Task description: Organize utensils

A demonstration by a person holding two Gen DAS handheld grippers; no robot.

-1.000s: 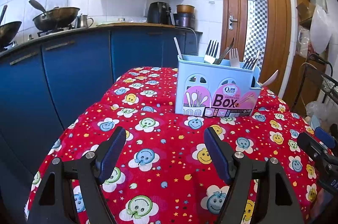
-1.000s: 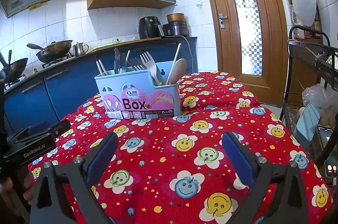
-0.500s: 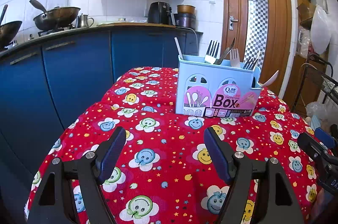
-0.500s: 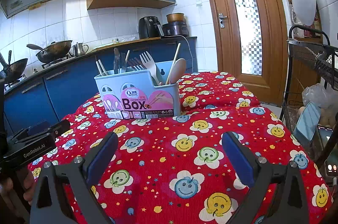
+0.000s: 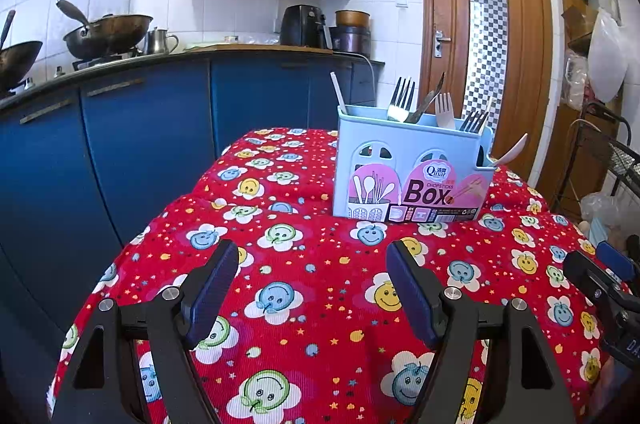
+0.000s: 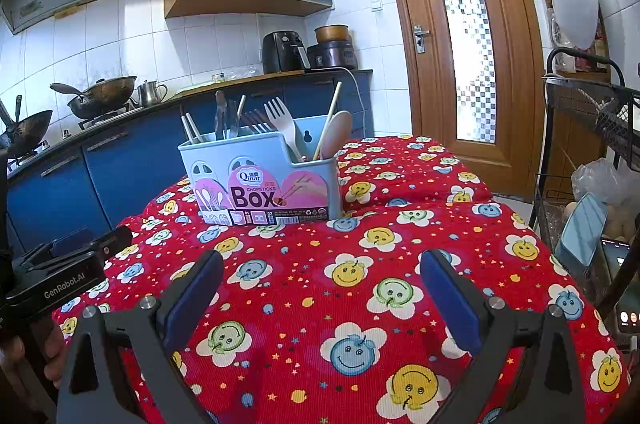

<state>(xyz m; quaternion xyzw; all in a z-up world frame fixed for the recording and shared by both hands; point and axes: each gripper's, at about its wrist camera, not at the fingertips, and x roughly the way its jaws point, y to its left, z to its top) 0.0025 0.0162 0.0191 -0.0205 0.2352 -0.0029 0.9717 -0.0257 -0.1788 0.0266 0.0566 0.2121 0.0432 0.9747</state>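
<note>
A light blue utensil box point(image 5: 412, 172) labelled "Box" stands on the red smiley-pattern tablecloth point(image 5: 320, 304). It holds several forks, spoons and chopsticks upright; it also shows in the right wrist view point(image 6: 264, 180), with a wooden spoon point(image 6: 336, 136) and a pale fork point(image 6: 282, 124) in its right compartment. My left gripper point(image 5: 312, 292) is open and empty, hovering over the cloth in front of the box. My right gripper point(image 6: 320, 292) is open and empty, also in front of the box. No loose utensil lies on the cloth.
Blue kitchen cabinets point(image 5: 140, 144) with woks point(image 5: 108, 32) run along the left and back. A wooden door point(image 6: 464, 44) is behind the table. A black wire rack point(image 6: 592, 128) stands at the right. The other gripper shows at each view's edge point(image 6: 60, 276).
</note>
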